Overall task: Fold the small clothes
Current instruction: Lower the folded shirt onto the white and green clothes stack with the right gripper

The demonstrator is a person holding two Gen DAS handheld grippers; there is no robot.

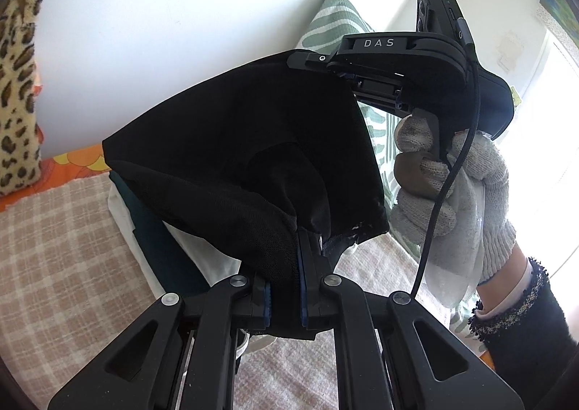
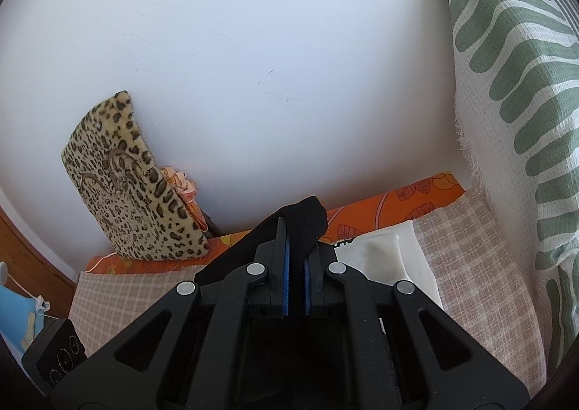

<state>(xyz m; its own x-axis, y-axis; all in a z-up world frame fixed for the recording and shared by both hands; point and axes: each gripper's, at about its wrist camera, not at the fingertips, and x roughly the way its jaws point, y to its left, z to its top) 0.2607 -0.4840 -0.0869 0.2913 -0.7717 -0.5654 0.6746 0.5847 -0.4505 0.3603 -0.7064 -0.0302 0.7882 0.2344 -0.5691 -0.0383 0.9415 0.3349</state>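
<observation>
A black mesh garment (image 1: pixel 249 142) hangs in the air between my two grippers, above the bed. My left gripper (image 1: pixel 286 265) is shut on its lower edge. My right gripper (image 1: pixel 325 64) shows in the left wrist view at the upper right, held by a gloved hand (image 1: pixel 463 189), and is shut on the garment's upper corner. In the right wrist view my right gripper (image 2: pixel 296 247) pinches the same black garment (image 2: pixel 305 220) between its blue pads (image 2: pixel 286 258).
A stack of folded clothes, white (image 1: pixel 123 214) and dark teal (image 1: pixel 152 229), lies on the checked blanket (image 1: pixel 58 247); it also shows in the right wrist view (image 2: pixel 376 254). A leopard cushion (image 2: pixel 126 189) and a green-striped pillow (image 2: pixel 514 91) lean on the white wall.
</observation>
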